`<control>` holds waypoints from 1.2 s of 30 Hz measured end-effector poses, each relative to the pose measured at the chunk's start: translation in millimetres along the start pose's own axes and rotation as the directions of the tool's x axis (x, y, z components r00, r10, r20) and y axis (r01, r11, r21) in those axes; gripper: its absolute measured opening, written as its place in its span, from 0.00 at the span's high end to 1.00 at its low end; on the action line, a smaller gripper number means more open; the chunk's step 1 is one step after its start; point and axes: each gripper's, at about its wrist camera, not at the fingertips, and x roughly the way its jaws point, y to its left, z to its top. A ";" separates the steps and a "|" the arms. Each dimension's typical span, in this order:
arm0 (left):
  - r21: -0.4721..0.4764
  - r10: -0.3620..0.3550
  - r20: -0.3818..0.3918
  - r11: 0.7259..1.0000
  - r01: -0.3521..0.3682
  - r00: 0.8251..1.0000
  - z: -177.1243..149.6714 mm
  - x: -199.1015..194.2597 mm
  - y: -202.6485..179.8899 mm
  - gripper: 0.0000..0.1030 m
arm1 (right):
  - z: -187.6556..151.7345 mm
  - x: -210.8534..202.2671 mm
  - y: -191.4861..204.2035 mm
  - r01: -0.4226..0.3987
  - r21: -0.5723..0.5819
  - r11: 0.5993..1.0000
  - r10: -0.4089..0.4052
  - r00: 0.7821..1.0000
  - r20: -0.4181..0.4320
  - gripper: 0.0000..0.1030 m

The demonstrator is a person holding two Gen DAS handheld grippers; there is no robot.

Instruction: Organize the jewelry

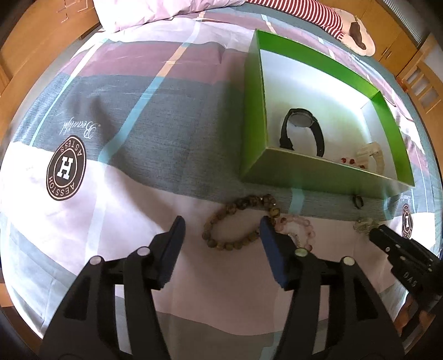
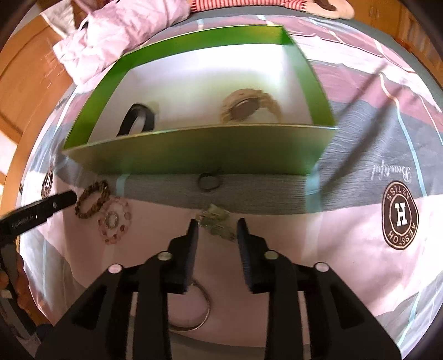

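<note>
A green box (image 1: 304, 169) (image 2: 193, 155) lies on the bed; inside are a black watch (image 1: 303, 130) (image 2: 137, 119), a cream watch (image 1: 372, 153) (image 2: 250, 108) and red beads (image 1: 349, 160). My left gripper (image 1: 223, 229) is open just above a brown bead bracelet (image 1: 235, 218) (image 2: 92, 199), with a pink bead bracelet (image 1: 300, 229) (image 2: 115, 221) beside it. My right gripper (image 2: 217, 224) is open around a pale green crystal bracelet (image 2: 216, 221) (image 1: 364, 225). A small black ring (image 2: 208, 182) (image 1: 358, 200) lies by the box's front wall. A silver bangle (image 2: 193, 318) lies under the right gripper.
The bedsheet (image 1: 138, 124) is plaid with round brown logos (image 1: 66, 167) (image 2: 398, 216). A pink duvet (image 2: 116, 36) and a striped plush toy (image 1: 346, 25) lie at the far end. Wooden furniture (image 1: 36, 41) surrounds the bed.
</note>
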 end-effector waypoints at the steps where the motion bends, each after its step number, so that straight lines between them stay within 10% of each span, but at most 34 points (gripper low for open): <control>1: -0.005 0.002 -0.005 1.000 -0.002 1.000 0.1 2.8 -0.1 0.43 | 0.0 0.0 -0.6 0.004 0.001 1.000 -0.004 1.000 0.002 0.68; 14: 0.007 0.008 -0.059 1.000 -0.008 0.998 0.4 34.2 -13.7 0.35 | -0.8 13.7 7.3 0.052 -0.042 0.998 -0.052 0.999 0.000 0.47; 17: 0.004 -0.022 -0.048 1.000 0.022 0.999 0.5 29.7 -15.2 0.59 | -1.8 20.1 9.0 0.077 -0.071 0.995 -0.077 0.997 0.005 0.47; 22: -0.029 -0.089 -0.055 0.996 0.088 0.995 1.3 26.8 -10.3 0.85 | -1.1 21.6 18.0 0.092 -0.128 0.988 -0.092 0.996 0.003 0.83; 32: -0.065 -0.123 -0.025 0.990 0.121 0.992 3.8 9.8 3.2 0.89 | 1.1 12.2 30.1 0.051 -0.151 0.987 -0.047 0.999 0.026 0.83; 36: -0.050 -0.084 -0.063 0.995 0.081 0.995 0.6 22.6 -0.3 0.76 | -0.4 13.8 24.9 0.042 -0.134 0.990 -0.041 0.999 0.015 0.83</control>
